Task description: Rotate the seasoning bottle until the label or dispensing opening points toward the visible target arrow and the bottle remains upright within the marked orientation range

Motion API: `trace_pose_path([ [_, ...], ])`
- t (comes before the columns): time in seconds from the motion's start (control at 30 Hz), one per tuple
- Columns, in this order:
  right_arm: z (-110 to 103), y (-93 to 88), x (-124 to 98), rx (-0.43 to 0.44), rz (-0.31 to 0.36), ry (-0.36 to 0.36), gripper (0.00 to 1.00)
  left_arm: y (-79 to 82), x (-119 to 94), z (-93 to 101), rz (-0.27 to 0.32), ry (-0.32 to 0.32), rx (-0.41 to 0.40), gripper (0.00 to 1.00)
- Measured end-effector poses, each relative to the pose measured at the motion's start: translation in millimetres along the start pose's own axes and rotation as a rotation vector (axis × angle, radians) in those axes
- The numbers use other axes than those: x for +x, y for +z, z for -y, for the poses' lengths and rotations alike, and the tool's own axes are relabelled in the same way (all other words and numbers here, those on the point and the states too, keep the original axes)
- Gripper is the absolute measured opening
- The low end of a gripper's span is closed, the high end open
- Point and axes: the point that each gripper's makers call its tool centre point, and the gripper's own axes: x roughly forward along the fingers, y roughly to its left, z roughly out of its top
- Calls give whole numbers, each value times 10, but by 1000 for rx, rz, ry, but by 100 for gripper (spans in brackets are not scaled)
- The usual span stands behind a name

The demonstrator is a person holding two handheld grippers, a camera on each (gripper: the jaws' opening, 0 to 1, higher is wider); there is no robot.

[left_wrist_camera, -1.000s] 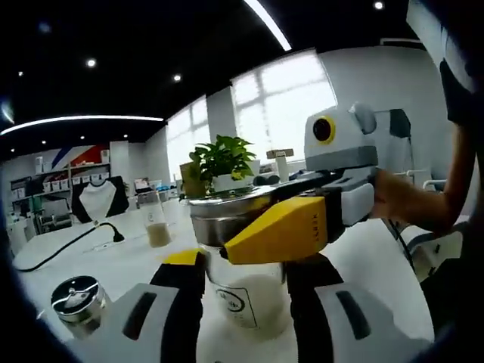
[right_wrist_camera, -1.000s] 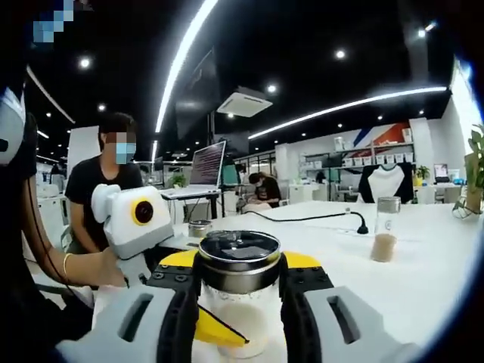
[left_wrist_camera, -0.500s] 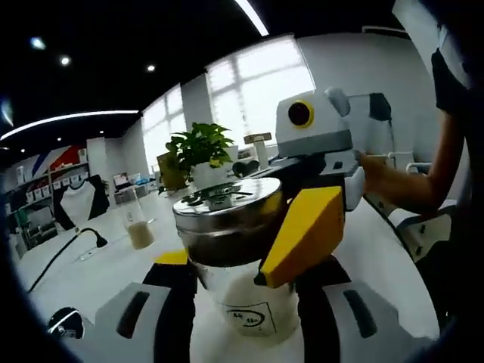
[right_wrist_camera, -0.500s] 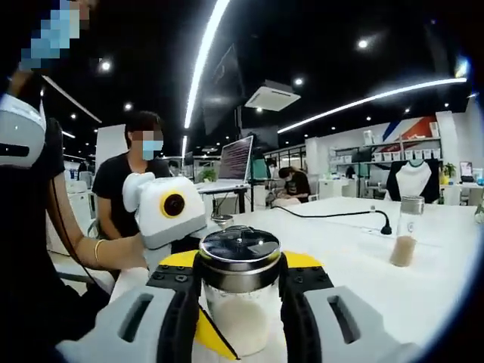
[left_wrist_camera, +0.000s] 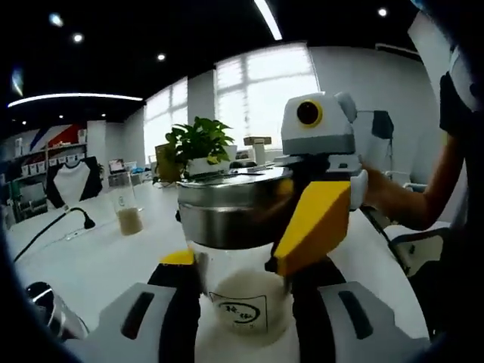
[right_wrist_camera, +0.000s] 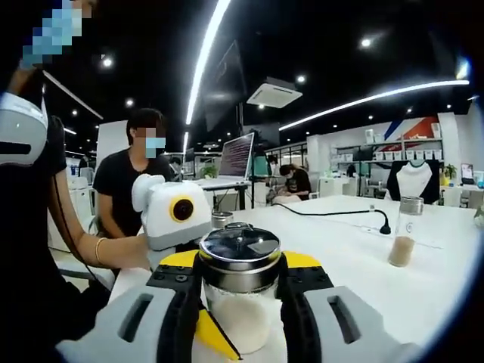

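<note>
While the bottle (left_wrist_camera: 238, 261) stands upright on the tabletop (left_wrist_camera: 98, 261), both grippers (left_wrist_camera: 240, 302) (right_wrist_camera: 239, 302) have fingers clamped on it, label at 6 o'clock.

An open-plan office or lab: long white surface (right_wrist_camera: 423, 280), monitor (right_wrist_camera: 236, 156) at 11 o'clock, shelves (right_wrist_camera: 412, 151), ceiling strip lights (right_wrist_camera: 204, 57), seated people (right_wrist_camera: 136, 181).

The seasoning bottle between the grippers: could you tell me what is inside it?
Through the seasoning bottle's glass, a pale powder shows in the lower part. The steel lid hides the top and any dispensing opening.
</note>
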Motion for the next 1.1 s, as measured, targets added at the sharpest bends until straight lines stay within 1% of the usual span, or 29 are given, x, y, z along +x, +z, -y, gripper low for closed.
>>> trace_pose_path([
  [0.1, 14, -8, -13, 18, 8, -26, 38, 2, 4, -10, 3, 34, -11, 48],
  [0.13, 32, -17, -22, 29, 11, -44, 38, 5, 6, -53, 13, 85, -25, 48],
  [0.27, 71, -39, -44, 61, 23, -90, 38, 3, 3, -137, 16, 233, -37, 48],
  [0.37, 109, -49, -66, 82, 34, -129, 37, 3, 2, -179, 33, 304, -53, 47],
  [0.4, 119, -57, -76, 88, 33, -152, 37, 0, 5, -198, 35, 341, -61, 47],
  [0.47, 121, -58, -93, 90, 24, -190, 37, -3, 2, -229, 38, 390, -64, 47],
  [0.5, 133, -58, -108, 70, 13, -225, 36, 0, -5, -245, 47, 413, -65, 47],
  [0.57, 133, -49, -116, 28, 5, -264, 35, 4, -25, -278, 63, 476, -63, 47],
  [0.6, 122, -56, -113, 24, -1, -293, 35, 2, -30, -287, 65, 491, -62, 47],
  [0.63, 109, -58, -104, 20, -3, -310, 35, 0, -50, -317, 72, 536, -73, 47],
  [0.67, 109, -61, -94, 11, -3, -335, 35, -1, -53, -326, 71, 559, -65, 47],
  [0.7, 108, -60, -88, 16, -1, -347, 35, 1, -64, -338, 80, 597, -70, 47],
  [0.73, 111, -60, -87, 26, 1, -362, 35, 0, -62, -336, 80, 607, -68, 47],
  [0.77, 122, -59, -88, 33, 3, -387, 35, -2, -69, -343, 83, 630, -69, 47],
  [0.8, 116, -56, -77, 27, 4, -397, 35, -2, -85, -350, 88, 650, -70, 47],
  [0.87, 123, -50, -67, 56, 14, -429, 36, 11, -108, -354, 111, 696, -48, 47],
  [0.9, 131, -35, -56, 92, 32, -454, 37, 3, -108, -339, 109, 706, -50, 47],
  [0.97, 134, -27, -50, 105, 36, -468, 37, 2, -112, -342, 109, 718, -53, 48],
  [1.03, 150, -23, -36, 111, 45, -504, 38, 5, -117, -355, 109, 726, -53, 48],
  [1.07, 155, -29, -25, 99, 44, -521, 38, 4, -120, -362, 107, 732, -44, 48],
  [1.1, 179, -40, -23, 44, 26, -538, 38, 3, -125, -369, 108, 736, -41, 48],
])
